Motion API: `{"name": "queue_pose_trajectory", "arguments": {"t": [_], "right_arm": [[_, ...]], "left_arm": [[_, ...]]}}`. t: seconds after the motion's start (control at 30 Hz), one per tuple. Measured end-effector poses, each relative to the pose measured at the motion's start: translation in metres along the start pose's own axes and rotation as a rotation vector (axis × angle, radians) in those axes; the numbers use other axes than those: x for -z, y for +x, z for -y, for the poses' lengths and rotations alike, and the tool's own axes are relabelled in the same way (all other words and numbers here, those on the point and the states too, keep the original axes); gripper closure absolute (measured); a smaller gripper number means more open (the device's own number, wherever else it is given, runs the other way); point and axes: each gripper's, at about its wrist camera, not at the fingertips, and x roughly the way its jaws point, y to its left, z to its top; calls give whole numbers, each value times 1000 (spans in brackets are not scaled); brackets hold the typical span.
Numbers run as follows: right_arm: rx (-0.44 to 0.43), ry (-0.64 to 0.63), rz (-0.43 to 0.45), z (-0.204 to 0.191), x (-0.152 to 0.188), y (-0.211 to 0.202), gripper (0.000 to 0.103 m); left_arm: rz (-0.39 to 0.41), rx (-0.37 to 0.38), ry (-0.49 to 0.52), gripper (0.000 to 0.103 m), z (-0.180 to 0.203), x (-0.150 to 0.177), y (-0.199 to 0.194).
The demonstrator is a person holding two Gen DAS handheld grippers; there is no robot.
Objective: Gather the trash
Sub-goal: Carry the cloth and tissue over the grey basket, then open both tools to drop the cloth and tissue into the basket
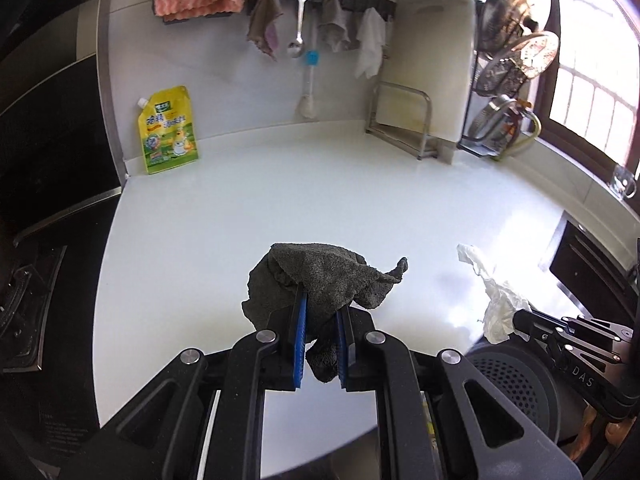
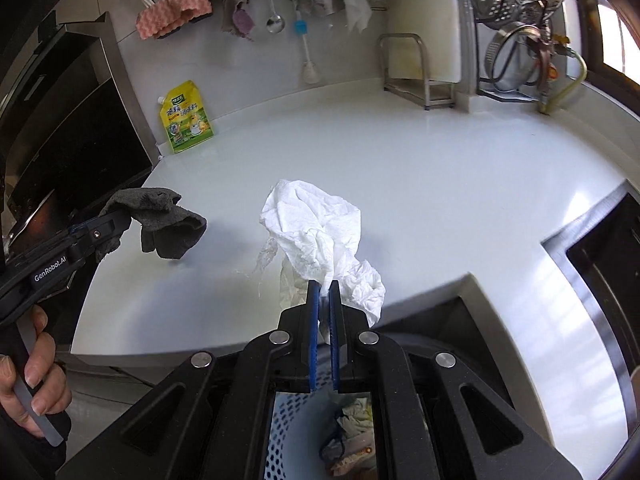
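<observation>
Since the bin [image 2: 288,432] sits straight below my right gripper [image 2: 324,300], that hand is the nearer one: its jaws are pinched on the crumpled tissue [image 2: 316,224], which sticks up past the fingertips above the bin. My left gripper [image 1: 322,316], off to the bin's left over the counter [image 1: 240,208], clamps a grey rag [image 1: 320,272].

Hidden and cut off

The bin [image 2: 288,432] shows only through the gripper frame, its contents unclear; the pouch's [image 1: 168,130] print is too small to read.
</observation>
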Motion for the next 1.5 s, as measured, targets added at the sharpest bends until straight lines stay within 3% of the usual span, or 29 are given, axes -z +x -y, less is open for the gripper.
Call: {"name": "queue_pose_trajectory", "arguments": {"t": [0.2, 0.43, 0.77, 0.97, 1.0, 1.07, 1.1, 1.13, 1.3, 1.5], "right_arm": [[104, 64, 51, 36, 54, -60, 98], [147, 105, 49, 57, 109, -96, 98], [122, 126, -27, 59, 158, -75, 98], [106, 138, -38, 62, 161, -69, 96], [103, 144, -29, 63, 161, -70, 93], [109, 153, -12, 66, 161, -73, 69], [114, 160, 0, 67, 161, -75, 65], [114, 166, 8, 68, 161, -76, 63], [114, 191, 14, 74, 162, -78, 63], [123, 202, 35, 75, 161, -81, 54]], "left_arm": [[-20, 68, 44, 90, 53, 33, -17], [-50, 89, 85, 90, 104, 71, -22], [-144, 68, 119, 90, 139, 118, -1], [-176, 43, 118, 87, 139, 126, 7], [-172, 32, 118, 81, 138, 125, 7], [-160, 22, 117, 64, 137, 125, 5], [-153, 13, 114, 45, 135, 125, 4], [-140, 7, 109, 38, 134, 125, 2], [-136, 7, 100, 39, 130, 126, -1], [-150, 12, 92, 35, 129, 129, 0]]}}
